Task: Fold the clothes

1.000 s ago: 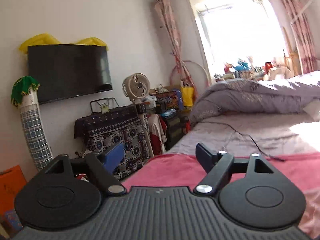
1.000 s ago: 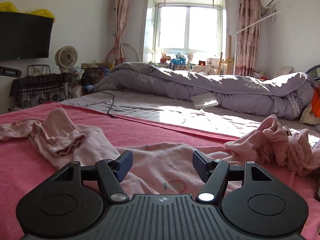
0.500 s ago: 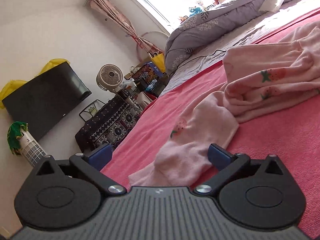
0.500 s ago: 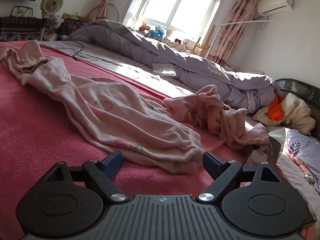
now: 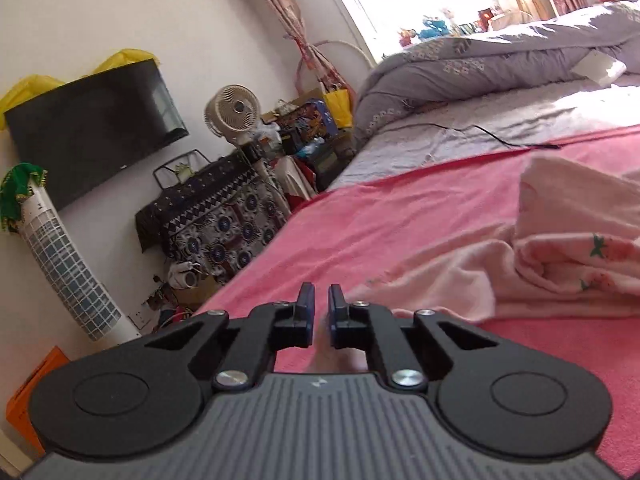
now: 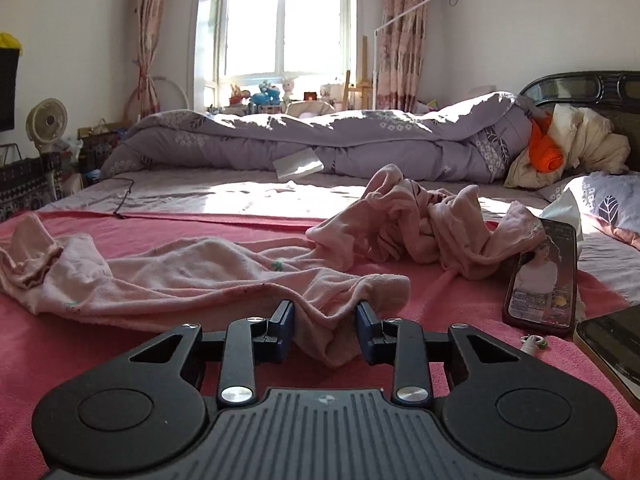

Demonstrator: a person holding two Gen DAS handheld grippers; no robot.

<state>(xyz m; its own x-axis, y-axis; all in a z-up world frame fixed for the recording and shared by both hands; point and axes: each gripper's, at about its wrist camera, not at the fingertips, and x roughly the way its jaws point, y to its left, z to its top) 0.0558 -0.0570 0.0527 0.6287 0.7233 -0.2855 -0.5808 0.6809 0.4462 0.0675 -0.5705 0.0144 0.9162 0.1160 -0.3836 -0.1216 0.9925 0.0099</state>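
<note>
Pale pink strawberry-print trousers (image 6: 180,276) lie stretched across the red blanket (image 6: 48,344). In the right wrist view, my right gripper (image 6: 324,312) has its jaws partly open around the trouser cuff (image 6: 340,320), with cloth bunched between them. In the left wrist view, my left gripper (image 5: 319,300) is nearly shut, with a narrow gap, on a thin edge of the same trousers (image 5: 520,264); pink cloth shows under the jaws. A second crumpled pink garment (image 6: 420,224) lies further back on the right.
A phone (image 6: 540,280) leans at the right on the blanket, with a dark tablet edge (image 6: 612,344) beside it. A purple duvet (image 6: 320,140) is piled at the back. The bed's left edge (image 5: 256,264) drops to a cluttered floor with a fan (image 5: 232,112).
Both grippers have moved down to the trousers and closed in: the left from wide open to nearly shut, the right from wide open to around the cuff.
</note>
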